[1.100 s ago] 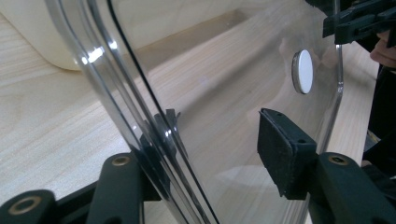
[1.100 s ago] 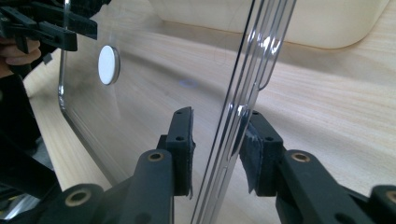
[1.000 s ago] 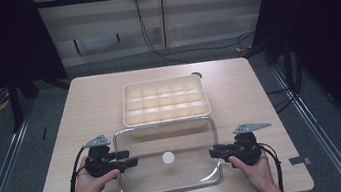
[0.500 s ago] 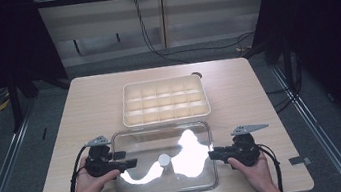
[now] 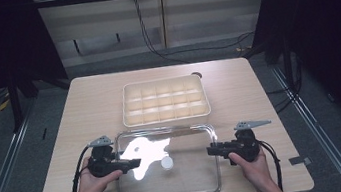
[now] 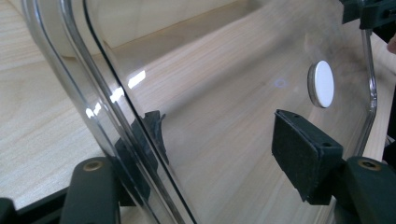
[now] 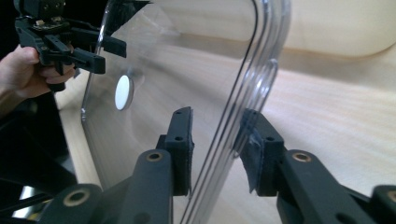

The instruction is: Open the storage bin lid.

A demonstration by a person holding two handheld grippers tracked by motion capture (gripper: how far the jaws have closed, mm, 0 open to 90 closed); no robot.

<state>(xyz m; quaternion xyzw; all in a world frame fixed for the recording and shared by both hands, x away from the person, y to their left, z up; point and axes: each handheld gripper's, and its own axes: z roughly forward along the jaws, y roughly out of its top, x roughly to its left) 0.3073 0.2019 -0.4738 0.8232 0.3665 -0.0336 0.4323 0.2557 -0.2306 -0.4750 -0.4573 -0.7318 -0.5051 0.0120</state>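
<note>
While I hold both hands at the near edge of the table point(image 5: 88, 102), the clear lid point(image 5: 185, 179) lies flat between my two grippers, just in front of the cream compartment tray point(image 5: 165, 100).

On my left gripper point(image 5: 128, 164) the jaws have just been opening. In the left gripper view one pad point(image 6: 301, 156) stands well off the plastic on the inner side, while the other sits behind the lid's raised rim point(image 6: 70, 74), seen through the plastic. The rim passes between the jaws, but I see no squeeze on it, so I read this side as open and loose around the edge.

My right gripper point(image 5: 212, 149) is different. In the right gripper view its two pads point(image 7: 183, 140) bracket the lid's right edge point(image 7: 252, 93) narrowly. The jaws have just eased apart a little, and a thin gap shows at one pad, so I cannot tell whether it clamps the lid.

At the lid's middle sits a small white round knob point(image 5: 167, 163). A bright glare patch point(image 5: 146, 152) covers the left part of the lid in the high view.

Beyond it, the tray's compartments are arranged in rows, and every one I can see into looks bare.
</note>
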